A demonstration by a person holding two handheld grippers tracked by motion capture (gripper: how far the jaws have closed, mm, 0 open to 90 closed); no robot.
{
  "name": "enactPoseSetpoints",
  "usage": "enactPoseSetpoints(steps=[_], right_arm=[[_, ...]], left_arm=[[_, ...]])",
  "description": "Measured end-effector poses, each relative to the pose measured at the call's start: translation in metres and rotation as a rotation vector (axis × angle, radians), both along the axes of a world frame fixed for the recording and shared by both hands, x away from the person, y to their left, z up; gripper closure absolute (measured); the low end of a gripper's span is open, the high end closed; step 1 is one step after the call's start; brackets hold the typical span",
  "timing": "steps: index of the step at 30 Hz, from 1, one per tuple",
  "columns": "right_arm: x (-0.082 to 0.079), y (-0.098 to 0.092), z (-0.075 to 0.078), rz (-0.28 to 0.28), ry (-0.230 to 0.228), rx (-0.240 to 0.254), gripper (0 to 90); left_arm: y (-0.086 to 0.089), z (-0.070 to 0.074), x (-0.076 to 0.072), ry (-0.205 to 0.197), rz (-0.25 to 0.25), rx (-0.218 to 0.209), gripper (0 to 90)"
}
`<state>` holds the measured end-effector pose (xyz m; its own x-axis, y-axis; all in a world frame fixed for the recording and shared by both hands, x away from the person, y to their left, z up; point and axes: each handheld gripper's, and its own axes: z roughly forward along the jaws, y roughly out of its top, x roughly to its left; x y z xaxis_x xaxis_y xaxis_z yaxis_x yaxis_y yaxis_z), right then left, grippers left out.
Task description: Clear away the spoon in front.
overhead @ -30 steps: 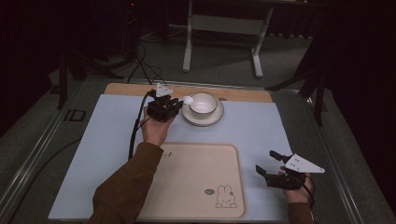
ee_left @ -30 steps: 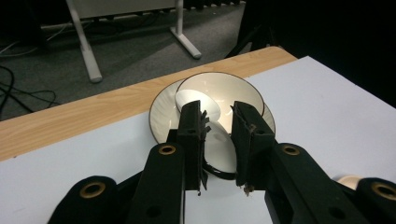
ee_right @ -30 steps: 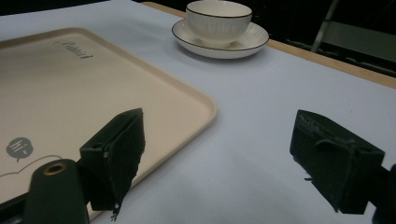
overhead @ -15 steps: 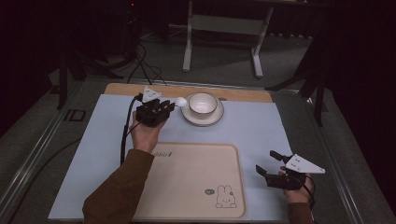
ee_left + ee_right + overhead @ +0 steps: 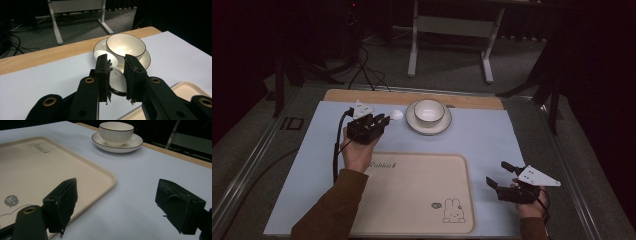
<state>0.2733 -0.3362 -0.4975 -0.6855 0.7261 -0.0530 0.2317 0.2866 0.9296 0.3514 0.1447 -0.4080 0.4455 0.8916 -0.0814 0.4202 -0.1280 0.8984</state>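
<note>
Two grippers: left gripper [image 5: 384,120], clamped on white spoon [image 5: 116,75], has drawn back left of cup [image 5: 428,111]; tray [image 5: 412,200] likely next. Right gripper [image 5: 499,175] idles agape, lower right.

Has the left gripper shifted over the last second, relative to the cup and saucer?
Yes. The left gripper, shut on a white spoon, has drawn back leftward from the saucer and slightly toward the person; the cup stayed put.
</note>
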Motion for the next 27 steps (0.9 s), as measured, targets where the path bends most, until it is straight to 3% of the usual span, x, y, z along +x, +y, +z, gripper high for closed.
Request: enactPoseSetpoints(steps=[6,27], right_arm=[[0.0,0.0,0.0,0.0,-0.001,0.001,17.6],[-0.001,0.0,0.0,-0.002,-0.002,0.004,17.6]], left_arm=[[0.005,-0.004,-0.01,0.0,0.011,0.013,74.3],[0.031,-0.032,-0.041,0.036,0.076,-0.029,74.4]])
